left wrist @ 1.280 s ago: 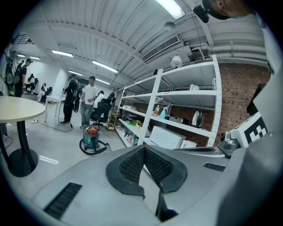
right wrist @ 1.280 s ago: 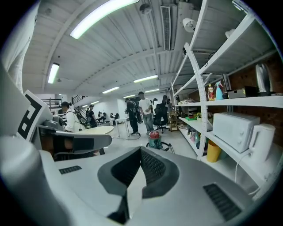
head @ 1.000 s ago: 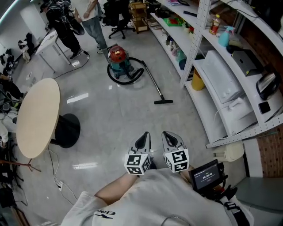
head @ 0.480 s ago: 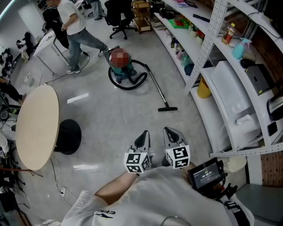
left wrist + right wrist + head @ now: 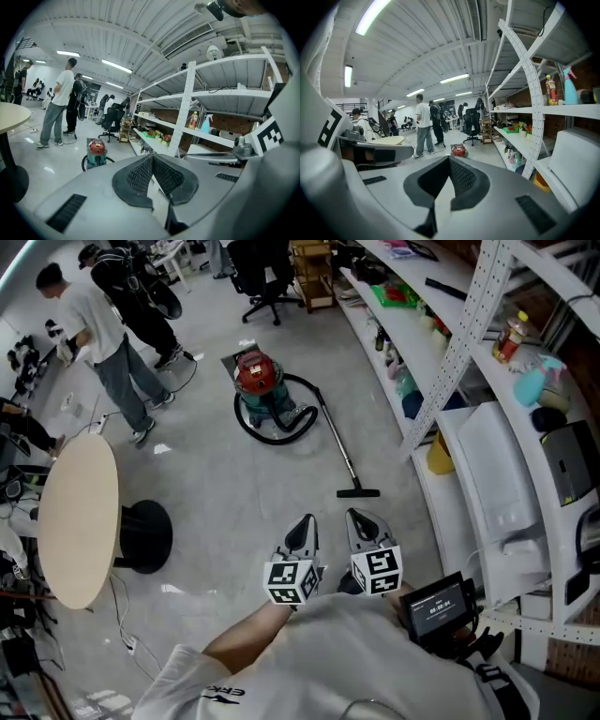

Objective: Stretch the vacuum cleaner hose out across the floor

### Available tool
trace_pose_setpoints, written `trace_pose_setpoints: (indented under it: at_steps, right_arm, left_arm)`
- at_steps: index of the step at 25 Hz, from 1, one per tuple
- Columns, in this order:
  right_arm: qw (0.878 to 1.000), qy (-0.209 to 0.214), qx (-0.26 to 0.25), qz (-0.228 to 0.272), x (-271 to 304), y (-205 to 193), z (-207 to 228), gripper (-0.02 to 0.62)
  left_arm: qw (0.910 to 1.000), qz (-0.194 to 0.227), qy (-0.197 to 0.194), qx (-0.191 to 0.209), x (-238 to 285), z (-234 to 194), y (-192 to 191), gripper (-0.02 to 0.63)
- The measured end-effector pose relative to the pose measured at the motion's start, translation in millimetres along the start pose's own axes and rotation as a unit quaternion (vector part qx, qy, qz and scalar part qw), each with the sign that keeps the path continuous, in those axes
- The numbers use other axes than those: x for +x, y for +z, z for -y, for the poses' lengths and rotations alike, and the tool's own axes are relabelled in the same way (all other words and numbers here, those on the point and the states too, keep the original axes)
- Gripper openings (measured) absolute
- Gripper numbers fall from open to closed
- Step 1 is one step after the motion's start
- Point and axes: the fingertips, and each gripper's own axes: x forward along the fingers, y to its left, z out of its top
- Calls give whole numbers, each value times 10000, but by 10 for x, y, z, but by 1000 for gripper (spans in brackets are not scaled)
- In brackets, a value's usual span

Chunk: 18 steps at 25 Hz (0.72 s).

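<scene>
1. On the floor, toward its far end and near the shelving-side edge, stands the vacuum cleaner (image 5: 258, 381), red on top and teal below.
2. Round the cleaner's base the hose (image 5: 277, 439) lies on the floor in a black loop, not stretched out.
3. From the loop the wand (image 5: 336, 442) runs straight toward the near side, alongside the shelving (image 5: 441, 362). It ends at the nozzle (image 5: 358, 492), which sits flat on the floor.
4. At the near side the left gripper (image 5: 305, 521) is well apart from the hose. Its fingers (image 5: 136, 176) are closed on each other with nothing between them.
5. Just beside it the right gripper (image 5: 358, 516) has its fingers (image 5: 464, 178) closed and empty. Both grippers point toward the cleaner.
6. At the floor's left edge stands the round table (image 5: 80, 512), well apart from the cleaner.
7. Beyond the table, at the far left, stands a person (image 5: 98, 334).
</scene>
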Motion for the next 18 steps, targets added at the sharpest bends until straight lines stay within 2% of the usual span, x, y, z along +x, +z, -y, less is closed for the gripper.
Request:
trace_pose_setpoints:
  at_steps: [8, 18]
  right_arm:
    - [9997, 219, 61, -36, 479, 211, 754, 0]
    - [9994, 290, 61, -192, 1191, 393, 1174, 0]
  left_arm:
    - [9993, 33, 361, -35, 784, 75, 238, 2]
    - [9987, -20, 510, -79, 1512, -273, 450, 2]
